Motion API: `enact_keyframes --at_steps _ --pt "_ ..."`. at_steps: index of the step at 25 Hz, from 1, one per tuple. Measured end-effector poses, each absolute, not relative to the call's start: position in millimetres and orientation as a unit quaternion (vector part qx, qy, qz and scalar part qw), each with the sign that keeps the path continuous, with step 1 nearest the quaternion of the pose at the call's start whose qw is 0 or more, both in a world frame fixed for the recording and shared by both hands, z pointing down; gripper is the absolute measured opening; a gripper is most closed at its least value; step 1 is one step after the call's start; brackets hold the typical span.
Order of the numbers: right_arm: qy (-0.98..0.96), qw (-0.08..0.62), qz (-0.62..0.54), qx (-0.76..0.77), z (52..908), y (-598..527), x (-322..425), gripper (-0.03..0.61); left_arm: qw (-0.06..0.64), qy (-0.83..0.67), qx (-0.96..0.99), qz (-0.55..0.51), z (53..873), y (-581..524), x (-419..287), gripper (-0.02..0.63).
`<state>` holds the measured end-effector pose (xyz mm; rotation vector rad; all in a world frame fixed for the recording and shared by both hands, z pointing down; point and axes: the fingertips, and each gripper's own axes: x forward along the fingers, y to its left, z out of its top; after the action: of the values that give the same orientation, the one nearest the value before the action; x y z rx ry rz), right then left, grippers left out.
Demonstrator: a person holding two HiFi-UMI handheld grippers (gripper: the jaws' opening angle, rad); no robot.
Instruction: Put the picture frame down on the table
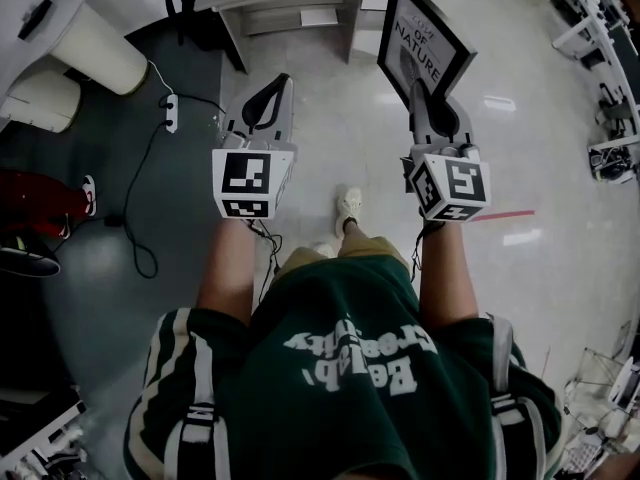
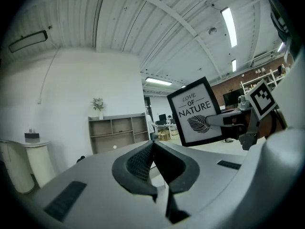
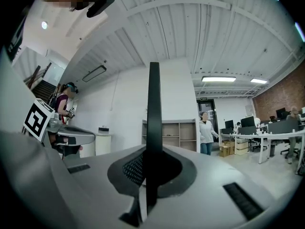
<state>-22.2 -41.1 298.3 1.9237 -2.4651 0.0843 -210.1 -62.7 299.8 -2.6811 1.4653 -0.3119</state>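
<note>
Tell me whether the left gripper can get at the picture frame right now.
Probably yes: the right gripper holds the picture frame up beside the left gripper, nothing between them, though the left's jaws are together.

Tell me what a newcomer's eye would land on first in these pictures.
The black frame printed OF NATURE stands out at the upper right of the head view, held up over the floor and clamped edge-on in the right gripper. Beside it, the left gripper is shut and empty. Below, the person's green shirt fills the bottom of that view.
</note>
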Motion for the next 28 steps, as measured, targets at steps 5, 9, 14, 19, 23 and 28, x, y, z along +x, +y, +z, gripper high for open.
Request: enact_keyframes --at_steps 5,9,14,19,23,28 --pt "-0.792 0.005 0.03 0.61 303 -109 12 0.04 0.04 0.48 -0.87 -0.103 300 -126 -176 0.018" --pt "-0.798 0.005 0.034 0.602 305 -170 34 0.04 0.041 0.488 -0.866 -0.103 296 -189 -154 0.018" --pt "-0.809 0.004 0.04 0.587 315 -237 71 0.04 0.044 0.495 -0.862 -0.104 297 -259 -109 0.018" --pt "-0.809 -0.007 0.039 0.586 341 -263 93 0.04 0.06 0.487 -0.865 -0.102 316 -278 -80 0.018" --pt "-0.805 -0.014 0.044 0.591 345 -282 108 0.04 0.065 0.483 -0.867 -0.102 315 -291 -66 0.018" --pt "-0.804 -0.022 0.056 0.592 362 -323 130 0.04 0.065 0.484 -0.865 -0.115 329 -333 -48 0.018"
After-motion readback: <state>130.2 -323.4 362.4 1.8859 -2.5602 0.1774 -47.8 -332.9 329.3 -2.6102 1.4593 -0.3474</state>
